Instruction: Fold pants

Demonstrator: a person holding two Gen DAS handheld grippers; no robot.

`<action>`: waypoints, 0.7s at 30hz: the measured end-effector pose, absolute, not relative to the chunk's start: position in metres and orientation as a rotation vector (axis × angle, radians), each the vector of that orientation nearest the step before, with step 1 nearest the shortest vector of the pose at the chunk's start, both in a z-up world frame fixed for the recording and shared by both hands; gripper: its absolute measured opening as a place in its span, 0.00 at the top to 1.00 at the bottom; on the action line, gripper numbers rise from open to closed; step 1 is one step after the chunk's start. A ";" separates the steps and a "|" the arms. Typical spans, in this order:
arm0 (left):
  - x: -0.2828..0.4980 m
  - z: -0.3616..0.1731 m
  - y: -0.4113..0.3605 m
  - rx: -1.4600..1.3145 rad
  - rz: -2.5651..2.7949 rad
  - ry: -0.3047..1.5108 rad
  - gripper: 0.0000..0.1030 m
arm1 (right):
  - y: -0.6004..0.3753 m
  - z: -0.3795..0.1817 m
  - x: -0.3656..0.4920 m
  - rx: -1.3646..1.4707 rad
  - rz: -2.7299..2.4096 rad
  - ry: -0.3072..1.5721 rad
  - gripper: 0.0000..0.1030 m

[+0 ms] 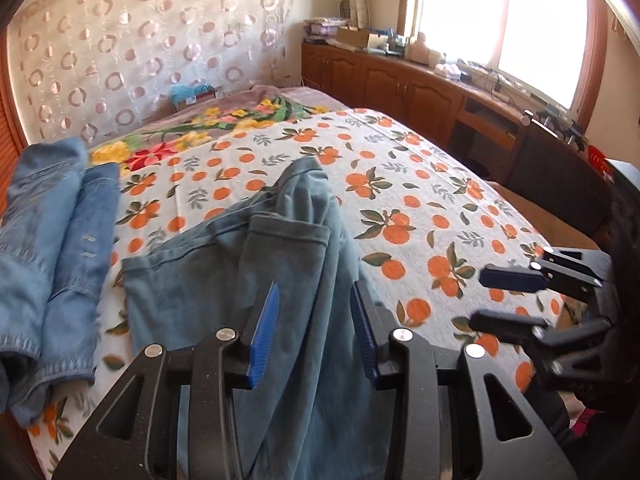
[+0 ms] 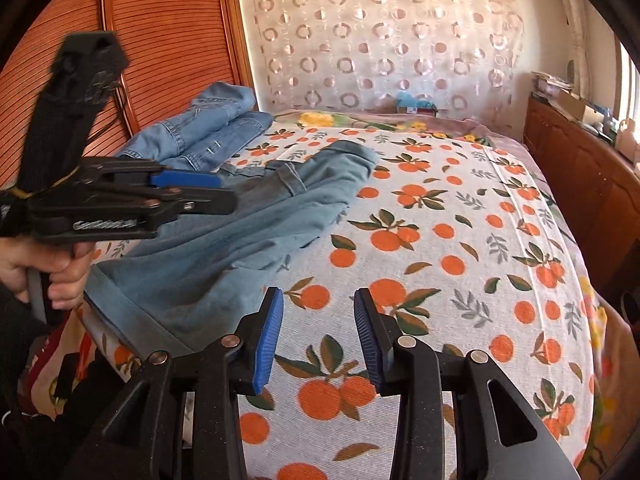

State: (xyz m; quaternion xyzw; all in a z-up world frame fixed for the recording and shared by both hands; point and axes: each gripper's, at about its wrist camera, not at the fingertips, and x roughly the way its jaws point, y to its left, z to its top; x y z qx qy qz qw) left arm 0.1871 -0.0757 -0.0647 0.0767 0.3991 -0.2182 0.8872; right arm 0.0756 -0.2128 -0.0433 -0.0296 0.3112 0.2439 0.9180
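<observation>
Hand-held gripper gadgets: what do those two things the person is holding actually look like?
Each hand-held gripper, left and right, is a matte black frame with triangular cut-outs and round silver pivot bolts. Its two fingers carry ribbed bright-blue pads. The right wrist view shows white lettering, too blurred to read, on the left one's side, and a bare hand gripping its handle.

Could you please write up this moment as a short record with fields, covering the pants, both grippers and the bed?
pants to fold: pale blue-green denim pants, lying rumpled on the bed, not yet folded flat
surface: white bedsheet printed with oranges and leaves
left hand-held gripper: open, above the pants, nothing between its blue pads
right hand-held gripper: open, over bare sheet just right of the pants' near edge
other clothing: brighter blue denim garments, piled at the left side of the bed
background: wooden cabinets under a bright window
</observation>
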 end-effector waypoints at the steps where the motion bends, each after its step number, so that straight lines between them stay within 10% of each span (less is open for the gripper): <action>1: 0.192 -0.067 -0.079 0.158 -0.455 0.840 0.66 | -0.213 -0.044 0.075 -0.058 0.502 0.640 0.62; 21: 0.231 -0.078 -0.076 0.106 -0.416 0.911 0.85 | -0.221 -0.048 0.071 -0.023 0.515 0.644 0.61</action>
